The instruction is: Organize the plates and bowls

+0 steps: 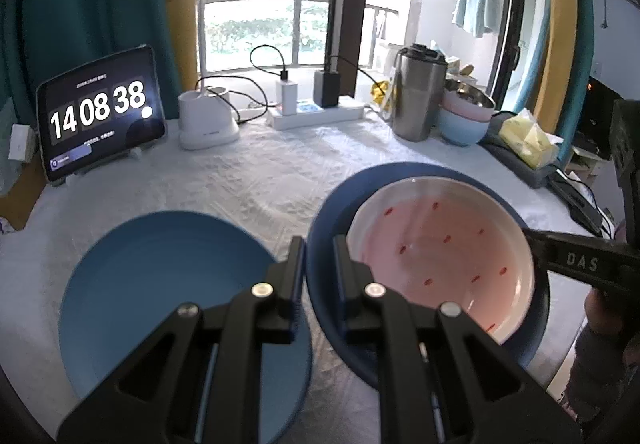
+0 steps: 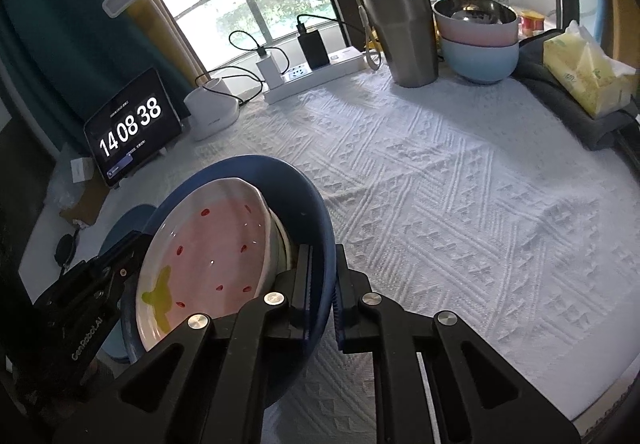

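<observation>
A dark blue bowl (image 1: 324,276) holds a pink strawberry-pattern plate (image 1: 440,248). My left gripper (image 1: 318,248) is shut on the bowl's left rim. My right gripper (image 2: 322,268) is shut on the same bowl's (image 2: 316,212) right rim, and the pink plate (image 2: 212,244) lies tilted inside it. The right gripper also shows at the right in the left wrist view (image 1: 576,260). The bowl looks lifted off the cloth. A lighter blue plate (image 1: 160,284) lies on the white tablecloth to the left, partly under my left gripper.
Stacked pink and light blue bowls (image 2: 478,40) stand at the back right beside a steel tumbler (image 2: 400,28). A tissue pack (image 2: 588,72), power strip (image 2: 312,72), lamp base (image 2: 212,108) and tablet clock (image 2: 132,128) line the back. The tablecloth (image 2: 460,184) spreads to the right.
</observation>
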`<state>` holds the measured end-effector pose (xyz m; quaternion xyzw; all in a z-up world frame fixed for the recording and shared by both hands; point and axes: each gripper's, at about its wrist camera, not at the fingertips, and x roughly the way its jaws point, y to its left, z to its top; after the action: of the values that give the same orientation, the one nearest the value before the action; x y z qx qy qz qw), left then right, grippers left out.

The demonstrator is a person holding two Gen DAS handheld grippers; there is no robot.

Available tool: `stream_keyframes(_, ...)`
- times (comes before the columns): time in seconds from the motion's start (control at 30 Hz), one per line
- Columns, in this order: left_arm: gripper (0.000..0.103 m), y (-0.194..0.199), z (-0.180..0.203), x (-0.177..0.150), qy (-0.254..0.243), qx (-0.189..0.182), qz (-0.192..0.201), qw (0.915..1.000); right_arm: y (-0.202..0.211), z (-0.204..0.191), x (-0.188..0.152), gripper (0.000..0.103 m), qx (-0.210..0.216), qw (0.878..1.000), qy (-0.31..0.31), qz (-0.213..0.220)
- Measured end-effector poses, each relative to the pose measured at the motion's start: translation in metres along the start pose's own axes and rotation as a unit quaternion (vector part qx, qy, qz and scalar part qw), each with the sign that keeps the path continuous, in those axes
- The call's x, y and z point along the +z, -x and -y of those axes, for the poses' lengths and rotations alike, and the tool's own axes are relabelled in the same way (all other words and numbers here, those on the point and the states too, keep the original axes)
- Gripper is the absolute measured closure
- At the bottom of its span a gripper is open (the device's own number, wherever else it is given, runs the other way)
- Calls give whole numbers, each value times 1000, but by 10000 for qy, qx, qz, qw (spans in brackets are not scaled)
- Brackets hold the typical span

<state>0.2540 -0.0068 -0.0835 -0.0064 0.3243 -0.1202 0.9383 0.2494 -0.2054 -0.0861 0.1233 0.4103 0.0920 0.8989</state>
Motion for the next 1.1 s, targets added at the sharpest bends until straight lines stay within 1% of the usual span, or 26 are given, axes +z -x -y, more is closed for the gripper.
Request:
stream_keyframes(0.27,91,4,5,6,-9,-70,57,10000,10,5,4,92,-41,9999,-57,88)
stream_keyframes(0.67,91,20,2,17,4,-119,276,9995,21,-1,12,92,66,9998,-82,197)
stream_keyframes(1.1,91,40,-16,27,127,-98,509,9986,34,-24,23,92,129,9993,54,341)
